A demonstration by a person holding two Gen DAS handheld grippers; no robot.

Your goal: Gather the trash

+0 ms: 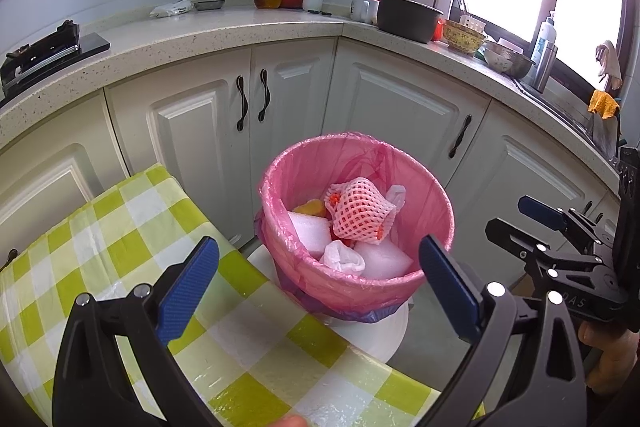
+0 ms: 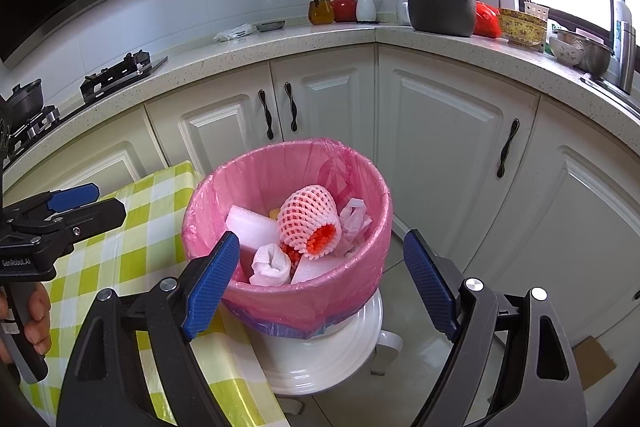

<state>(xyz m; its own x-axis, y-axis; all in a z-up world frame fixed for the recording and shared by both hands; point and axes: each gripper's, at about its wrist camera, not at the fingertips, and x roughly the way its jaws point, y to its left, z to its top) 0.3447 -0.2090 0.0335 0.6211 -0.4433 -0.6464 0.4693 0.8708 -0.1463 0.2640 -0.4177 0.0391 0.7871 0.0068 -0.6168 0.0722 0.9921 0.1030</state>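
Observation:
A white bin lined with a pink bag [image 1: 352,291] [image 2: 304,303] stands on the floor beside the table. Inside it lie a pink foam fruit net [image 1: 360,213] [image 2: 308,219], white foam blocks [image 1: 310,231] [image 2: 252,225] and crumpled white tissue [image 1: 343,257] [image 2: 272,265]. My left gripper [image 1: 320,279] hovers open over the table's corner, facing the bin, nothing between its blue pads. My right gripper [image 2: 320,283] is open just above the bin's near rim, also empty. Each gripper shows in the other's view, the right one [image 1: 536,215] and the left one [image 2: 76,203].
The table with a green and white checked cloth [image 1: 120,247] [image 2: 140,227] sits left of the bin. White cabinets [image 1: 400,107] and a speckled L-shaped counter [image 1: 200,35] lie behind, carrying a stove [image 1: 40,55], a dark pot [image 1: 408,17], bowls and bottles. A cardboard piece [image 2: 596,359] lies on the floor.

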